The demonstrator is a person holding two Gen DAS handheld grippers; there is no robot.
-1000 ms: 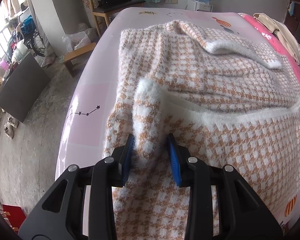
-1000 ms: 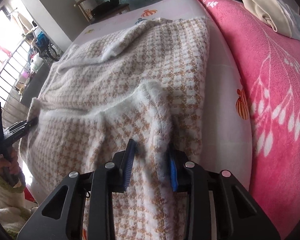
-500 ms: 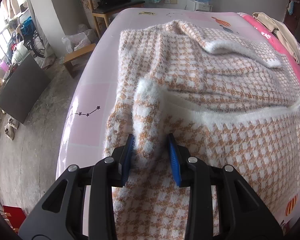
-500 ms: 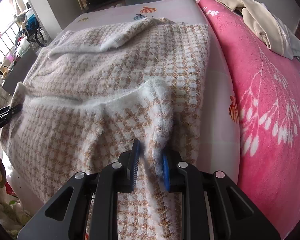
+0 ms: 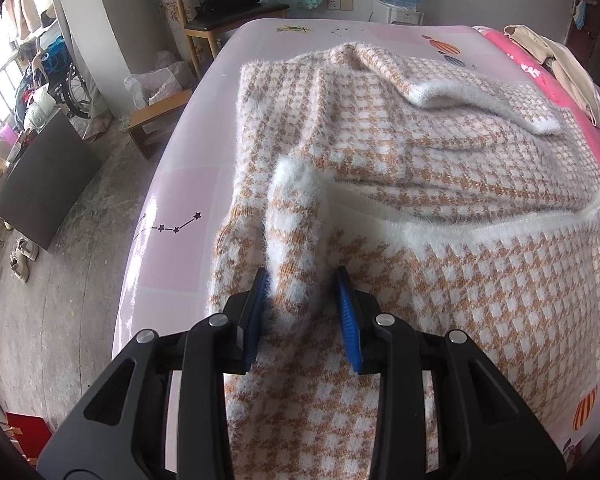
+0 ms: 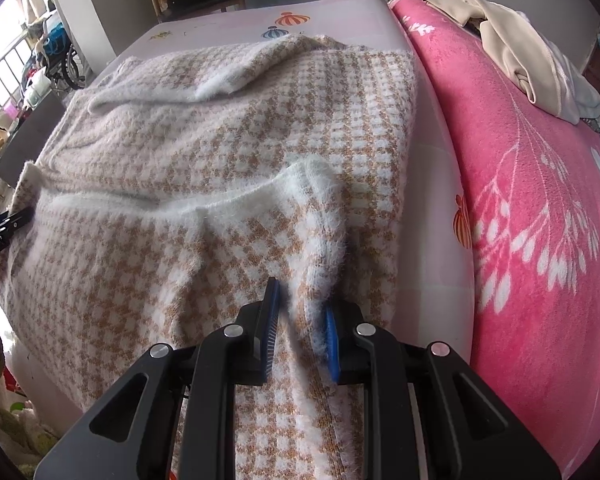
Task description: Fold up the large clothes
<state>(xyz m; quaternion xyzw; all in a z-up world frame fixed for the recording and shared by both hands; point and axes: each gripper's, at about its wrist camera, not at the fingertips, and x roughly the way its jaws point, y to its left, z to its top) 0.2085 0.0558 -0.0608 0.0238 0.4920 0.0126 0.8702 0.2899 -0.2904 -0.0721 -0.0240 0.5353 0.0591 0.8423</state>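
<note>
Knitwear filled the left wrist view: a fuzzy tan-and-white houndstooth sweater (image 5: 440, 184) lay spread on the smooth pink bed sheet (image 5: 180, 208), the left tool (image 5: 302, 312) clamped on a raised, white-edged fold. In the right wrist view, the right tool (image 6: 300, 320) pinched another fluffy ridge beside a plush pink blanket (image 6: 540, 200).

A bed (image 5: 172, 256) with a pale pink printed sheet fills both views. A fuzzy tan-and-white checked garment (image 5: 420, 184) lies spread across its middle. Along the right of the frame lies a bright pink blanket (image 6: 520, 200), with cream clothes (image 6: 512, 52) heaped at upper right.
</note>
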